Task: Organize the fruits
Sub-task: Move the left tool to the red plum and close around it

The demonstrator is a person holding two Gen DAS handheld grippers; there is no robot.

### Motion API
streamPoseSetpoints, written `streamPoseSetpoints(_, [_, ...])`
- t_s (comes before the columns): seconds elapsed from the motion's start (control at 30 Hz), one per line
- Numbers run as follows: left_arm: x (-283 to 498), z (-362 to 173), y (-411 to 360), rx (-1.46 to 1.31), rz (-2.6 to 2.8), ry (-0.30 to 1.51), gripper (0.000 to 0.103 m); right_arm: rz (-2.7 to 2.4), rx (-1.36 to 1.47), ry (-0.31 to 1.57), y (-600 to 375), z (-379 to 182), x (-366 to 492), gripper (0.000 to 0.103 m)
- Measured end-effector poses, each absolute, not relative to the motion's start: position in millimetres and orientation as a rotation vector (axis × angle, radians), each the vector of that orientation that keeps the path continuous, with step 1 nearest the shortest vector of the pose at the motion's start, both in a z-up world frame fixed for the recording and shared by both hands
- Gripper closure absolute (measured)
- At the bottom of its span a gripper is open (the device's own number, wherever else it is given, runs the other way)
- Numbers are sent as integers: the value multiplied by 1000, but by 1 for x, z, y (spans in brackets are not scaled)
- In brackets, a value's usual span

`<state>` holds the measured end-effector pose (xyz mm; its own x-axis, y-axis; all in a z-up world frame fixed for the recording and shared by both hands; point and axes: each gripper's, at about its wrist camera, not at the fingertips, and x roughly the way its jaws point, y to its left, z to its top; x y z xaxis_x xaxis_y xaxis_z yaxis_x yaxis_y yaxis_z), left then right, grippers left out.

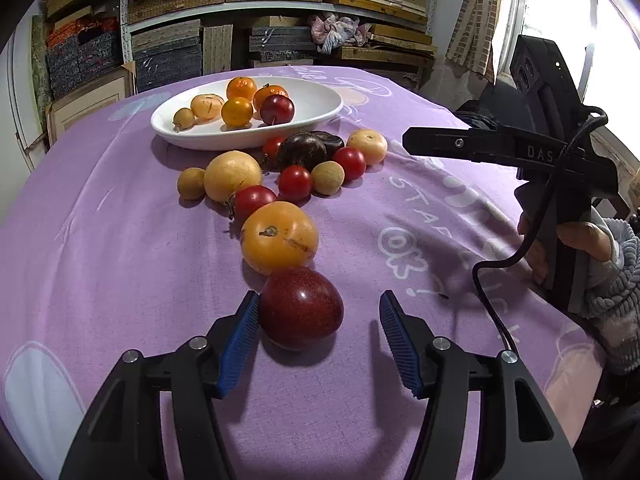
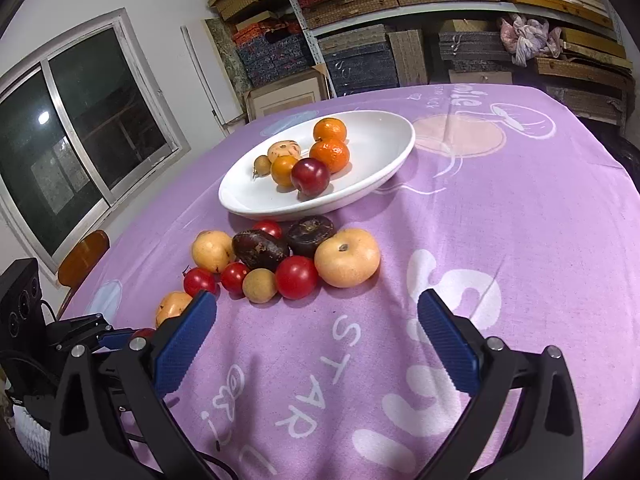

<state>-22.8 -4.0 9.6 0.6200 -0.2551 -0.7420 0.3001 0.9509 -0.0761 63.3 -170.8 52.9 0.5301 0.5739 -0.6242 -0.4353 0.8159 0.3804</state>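
My left gripper (image 1: pixel 320 336) is open around a dark red plum (image 1: pixel 300 307) on the purple cloth; its left pad touches the plum, the right pad stands apart. Behind the plum lies an orange-yellow fruit (image 1: pixel 279 237), then a cluster of red tomatoes (image 1: pixel 295 182), yellow fruits (image 1: pixel 232 175) and dark fruits (image 1: pixel 302 150). A white oval plate (image 1: pixel 316 98) holds several fruits, among them oranges and a plum (image 1: pixel 277 109). My right gripper (image 2: pixel 316 332) is open and empty, above the cloth in front of the cluster (image 2: pixel 296 276) and the plate (image 2: pixel 384 136).
The table is covered by a purple printed cloth (image 2: pixel 500 220). Shelves stacked with boxes (image 1: pixel 280 8) stand behind the table. A window (image 2: pixel 80 128) and a chair back (image 2: pixel 82 258) are at the left. The right gripper's body and cable (image 1: pixel 552 184) hang at the table's right.
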Motion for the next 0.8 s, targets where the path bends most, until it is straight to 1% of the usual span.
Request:
streamPoseSetpoints(0.03, [-22,9,-3,52,-316,846,47,616,177,808,-168,54,61,4])
streamPoseSetpoints(0.07, [-21,8,-1,43,-310,850,56,624,167,804,-166,55,59,4])
streamPoseSetpoints(0.13, [-18,6,3,17,-313,873,62,641,143,799,-161,56,56,4])
streamPoseSetpoints(0.3, [-21,7,5,15,-278,867,62,679,123,790,-154,58,51,4])
streamPoseSetpoints(0.43, [-35,16,25,-5,-194,808,62,744,95,786,-139,61,41,4])
streamPoseSetpoints(0.6, [-38,20,60,-71,-64,800,62,781,-153,812,-77,60,18,4])
streamPoseSetpoints(0.7, [-36,17,79,-154,-46,822,62,793,-221,817,-49,58,11,4])
streamPoseSetpoints(0.77, [-36,17,83,-175,-43,828,62,798,-251,830,-36,55,11,8])
streamPoseSetpoints(0.8, [-37,17,84,-176,-43,829,62,801,-260,836,-31,54,11,20])
